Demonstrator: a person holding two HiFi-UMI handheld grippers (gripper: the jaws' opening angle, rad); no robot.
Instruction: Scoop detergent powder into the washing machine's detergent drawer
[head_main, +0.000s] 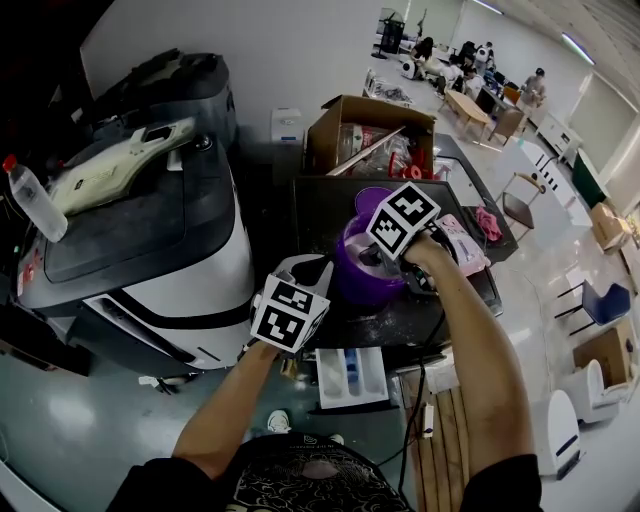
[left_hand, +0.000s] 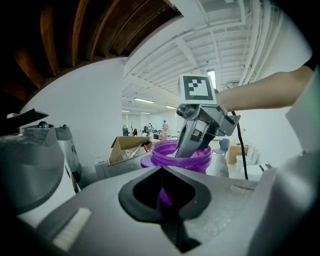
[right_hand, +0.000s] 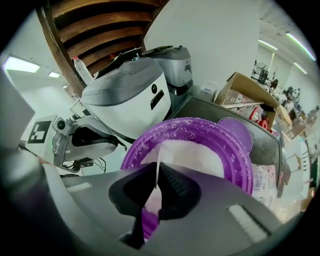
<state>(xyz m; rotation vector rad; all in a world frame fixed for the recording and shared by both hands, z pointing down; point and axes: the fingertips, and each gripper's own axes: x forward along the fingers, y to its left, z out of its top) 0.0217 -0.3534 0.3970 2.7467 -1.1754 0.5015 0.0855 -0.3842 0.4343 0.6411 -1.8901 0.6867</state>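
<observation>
A purple tub (head_main: 352, 272) of white detergent powder (right_hand: 200, 157) stands on the dark top of the washing machine (head_main: 318, 215). My right gripper (head_main: 382, 258) reaches down into the tub, shut on a thin white scoop handle (right_hand: 158, 172) that shows edge-on between its jaws (right_hand: 159, 182). The left gripper view shows the same gripper (left_hand: 200, 132) dipping past the tub rim (left_hand: 180, 156). My left gripper (head_main: 320, 266) hovers just left of the tub, jaws together and empty (left_hand: 161, 190). Below it the white detergent drawer (head_main: 350, 375) stands pulled out.
A grey-and-white machine (head_main: 150, 250) fills the left, with a plastic bottle (head_main: 30, 205) on it. The purple lid (right_hand: 235, 131) lies behind the tub, a pink packet (head_main: 462, 240) to its right, and a cardboard box (head_main: 370, 135) behind. Wooden slats (head_main: 440, 430) lie on the floor.
</observation>
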